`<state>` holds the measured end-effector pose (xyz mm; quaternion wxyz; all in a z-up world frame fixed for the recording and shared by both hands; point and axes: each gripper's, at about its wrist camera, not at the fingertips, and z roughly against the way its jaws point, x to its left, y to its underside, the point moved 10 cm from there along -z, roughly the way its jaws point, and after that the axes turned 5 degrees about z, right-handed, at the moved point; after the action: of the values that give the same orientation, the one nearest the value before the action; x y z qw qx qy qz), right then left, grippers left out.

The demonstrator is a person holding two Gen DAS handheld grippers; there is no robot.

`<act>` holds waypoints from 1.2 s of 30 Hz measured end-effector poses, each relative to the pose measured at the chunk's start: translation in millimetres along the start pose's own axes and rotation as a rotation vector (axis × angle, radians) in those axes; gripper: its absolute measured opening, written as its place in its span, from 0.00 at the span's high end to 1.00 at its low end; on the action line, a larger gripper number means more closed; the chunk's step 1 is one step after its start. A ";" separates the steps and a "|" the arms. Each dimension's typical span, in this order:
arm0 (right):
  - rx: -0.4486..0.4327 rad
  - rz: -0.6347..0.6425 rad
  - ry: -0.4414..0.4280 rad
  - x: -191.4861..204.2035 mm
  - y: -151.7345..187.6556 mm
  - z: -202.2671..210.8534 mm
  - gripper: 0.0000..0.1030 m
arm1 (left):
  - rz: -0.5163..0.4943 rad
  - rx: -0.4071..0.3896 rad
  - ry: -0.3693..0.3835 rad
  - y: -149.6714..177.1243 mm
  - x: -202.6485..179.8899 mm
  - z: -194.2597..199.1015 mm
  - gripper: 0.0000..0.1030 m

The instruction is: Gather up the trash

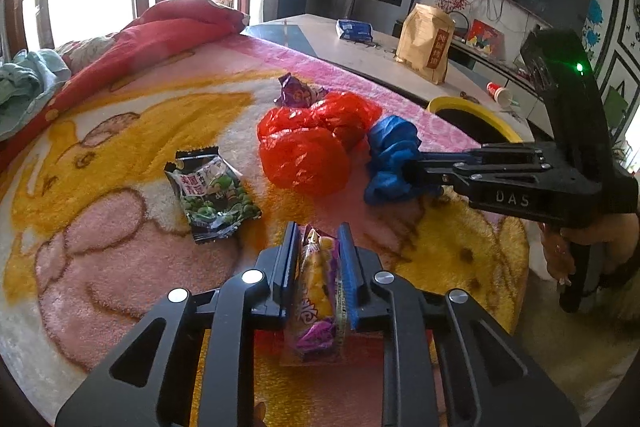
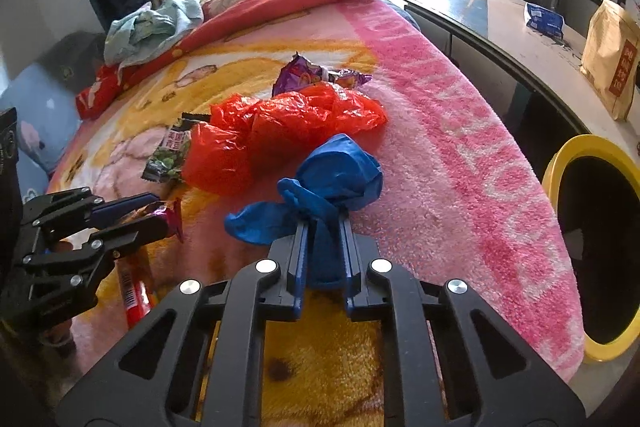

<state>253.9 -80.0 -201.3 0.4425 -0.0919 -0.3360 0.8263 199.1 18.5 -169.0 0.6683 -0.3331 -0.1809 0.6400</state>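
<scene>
On the pink and yellow blanket (image 1: 120,227), my left gripper (image 1: 318,231) is shut on a yellow and purple snack wrapper (image 1: 318,291); in the right wrist view this gripper (image 2: 160,215) shows at the left. My right gripper (image 2: 324,227) is shut on a crumpled blue glove (image 2: 336,175), and it appears in the left wrist view (image 1: 408,171) too. Loose on the blanket lie a red plastic bag (image 1: 308,147) (image 2: 280,131), a green pea packet (image 1: 212,191) (image 2: 168,155) and a purple wrapper (image 1: 298,93) (image 2: 312,73). A red wrapper (image 2: 134,299) lies under the left gripper.
A yellow-rimmed bin (image 1: 452,103) (image 2: 588,141) stands just off the blanket's right edge. Behind it a table (image 1: 320,39) carries a brown paper bag (image 1: 426,43), a blue packet (image 1: 354,30) and a red cup (image 1: 498,93). A red quilt (image 1: 160,35) is bunched at the far end.
</scene>
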 end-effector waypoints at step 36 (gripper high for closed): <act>-0.183 -0.107 0.022 -54.8 -36.5 85.0 0.92 | 0.003 -0.151 0.083 -62.3 -76.4 17.8 0.82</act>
<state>272.4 -149.8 -121.7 0.4794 -0.1228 -0.4099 0.7662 224.2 -49.7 -100.1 0.6473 -0.4090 -0.2005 0.6111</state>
